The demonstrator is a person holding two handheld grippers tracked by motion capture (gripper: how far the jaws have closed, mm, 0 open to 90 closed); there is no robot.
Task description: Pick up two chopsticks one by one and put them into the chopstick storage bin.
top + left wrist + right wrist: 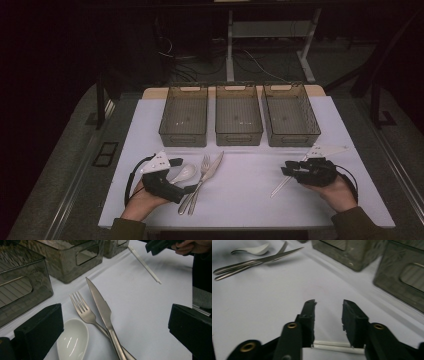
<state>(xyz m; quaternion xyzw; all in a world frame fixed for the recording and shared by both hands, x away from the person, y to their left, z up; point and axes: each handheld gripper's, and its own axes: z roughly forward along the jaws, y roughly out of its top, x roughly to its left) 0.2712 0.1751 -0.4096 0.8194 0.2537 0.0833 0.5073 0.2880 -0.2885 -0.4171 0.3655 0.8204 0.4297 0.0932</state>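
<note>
Left gripper: jaws wide apart, nothing between them; spoon just beside one jaw, its handle cut off by the frame.
Right gripper: jaws parted, gripping nothing; chopsticks lie across under their base, ends hidden.
Fork, knife: crossed on the table, handle ends out of the left gripper view.
Bins: three in a row, dark, contents hard to make out.

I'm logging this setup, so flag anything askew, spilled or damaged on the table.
Nothing is spilled or damaged. The only untidy spot: the knife lies across the fork handle, beside the white spoon, not laid parallel. The white chopsticks lie slanted under the right claw. The three bins sit in a straight row.
</note>
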